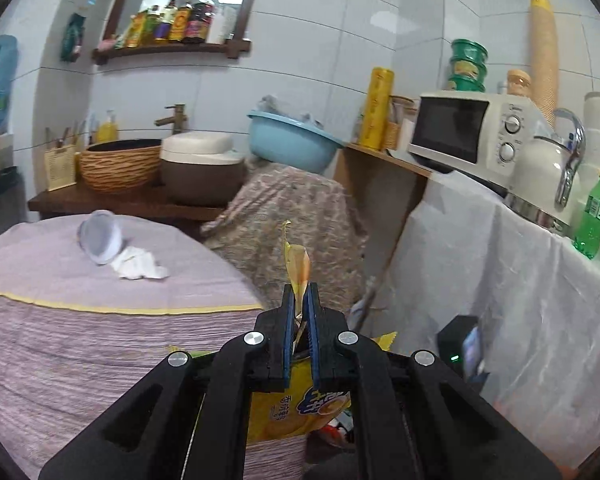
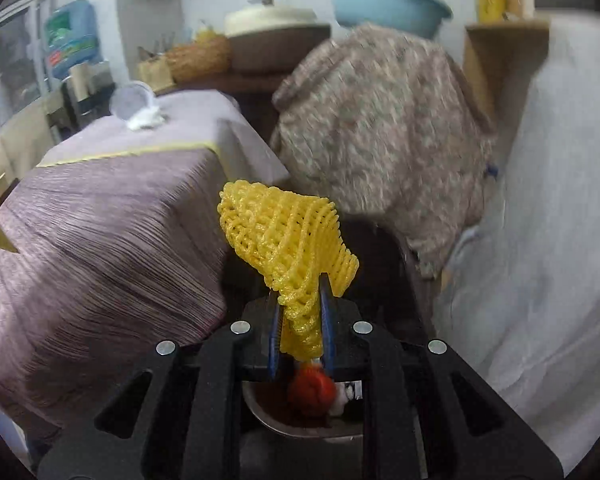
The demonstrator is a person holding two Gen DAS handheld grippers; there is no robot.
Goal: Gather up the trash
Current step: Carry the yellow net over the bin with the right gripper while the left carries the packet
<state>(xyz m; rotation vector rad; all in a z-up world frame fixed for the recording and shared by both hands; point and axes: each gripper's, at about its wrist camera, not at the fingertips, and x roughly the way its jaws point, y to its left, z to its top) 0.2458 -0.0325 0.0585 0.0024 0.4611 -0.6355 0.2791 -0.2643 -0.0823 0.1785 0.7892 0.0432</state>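
Left gripper (image 1: pixel 300 296): pinching yellow snack wrapper (image 1: pixel 298 268).
Right gripper (image 2: pixel 300 300): clamping yellow foam net (image 2: pixel 284 236).
Table (image 1: pixel 40 264): carrying 1 plastic cup (image 1: pixel 99 238), crumpled tissue (image 1: pixel 140 265).

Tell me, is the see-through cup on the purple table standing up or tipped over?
Tipped over. The clear plastic cup lies on its side on the purple tablecloth, its round end facing the camera, beside a crumpled white tissue.

My left claw (image 1: pixel 300 296) is black with blue pads, clamped on a yellow wrapper (image 1: pixel 298 408) with blue lettering. My right claw (image 2: pixel 300 300), black and blue too, pinches yellow foam net (image 2: pixel 288 240). The tablecloth (image 1: pixel 60 320) is striped mauve with a yellow band; the basin (image 1: pixel 292 142) is light blue.
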